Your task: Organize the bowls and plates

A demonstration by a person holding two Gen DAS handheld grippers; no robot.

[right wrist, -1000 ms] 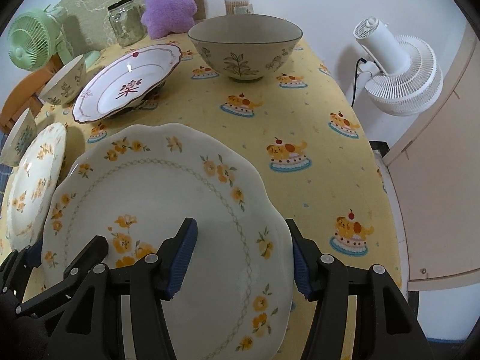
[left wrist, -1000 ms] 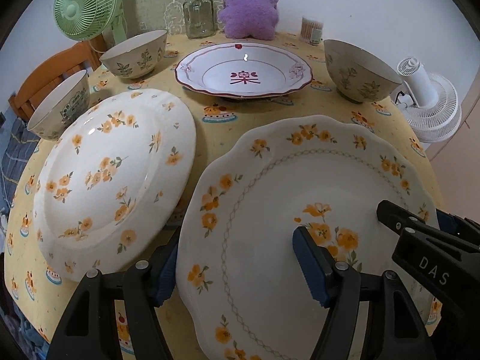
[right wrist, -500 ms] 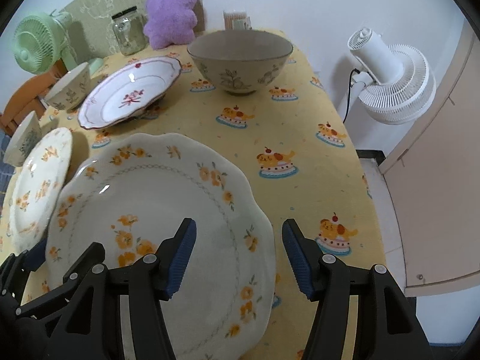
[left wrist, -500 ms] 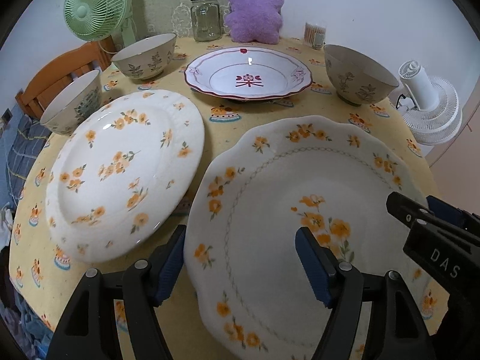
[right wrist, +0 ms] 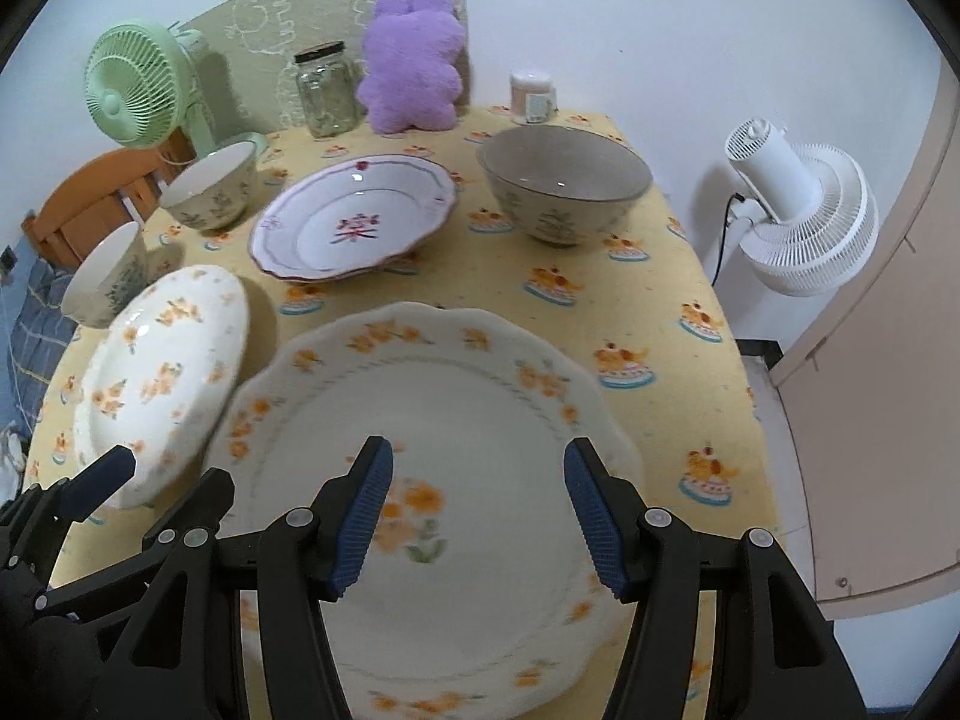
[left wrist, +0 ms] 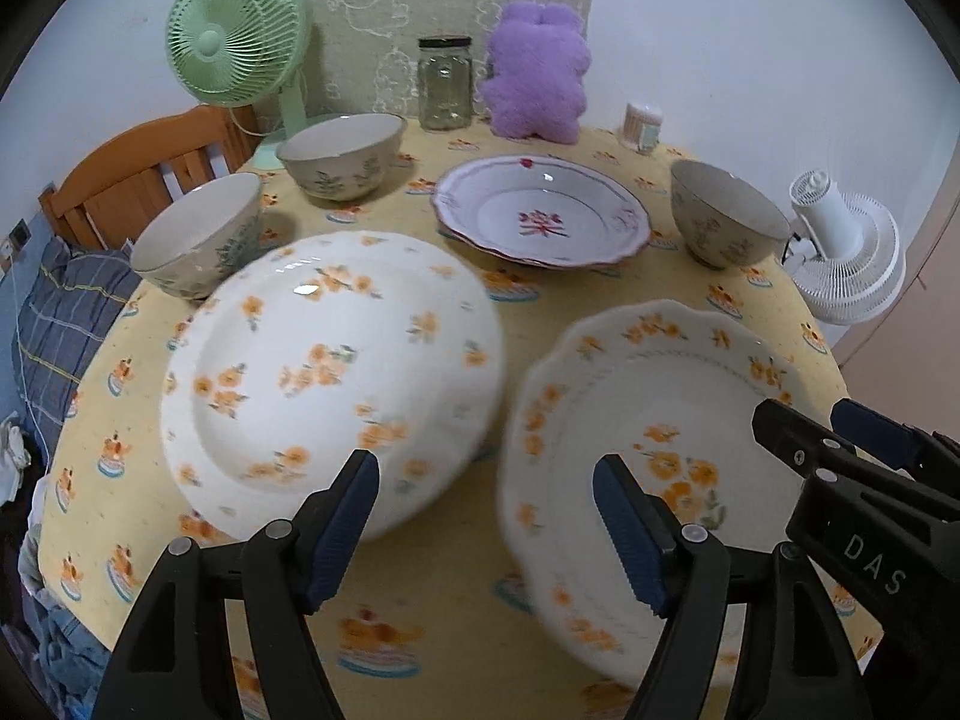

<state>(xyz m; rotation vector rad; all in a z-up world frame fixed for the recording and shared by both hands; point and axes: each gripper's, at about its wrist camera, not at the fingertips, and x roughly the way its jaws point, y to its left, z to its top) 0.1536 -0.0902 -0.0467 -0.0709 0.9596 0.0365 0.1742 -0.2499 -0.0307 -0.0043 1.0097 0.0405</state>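
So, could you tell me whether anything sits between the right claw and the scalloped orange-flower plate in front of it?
Nothing visible does. The right claw hangs open directly over the scalloped orange-flower plate, with only bare plate surface showing between its blue pads. The round orange-flower plate lies off to its left.

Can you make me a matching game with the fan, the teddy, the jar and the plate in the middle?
Things:
1. desk fan
2. plush toy
3. jar
4. middle plate

Looks:
A. see-through glass
B. white with a red flower
C. pale green
D. fluffy purple

Pairs: 1-C, 2-D, 3-A, 4-B
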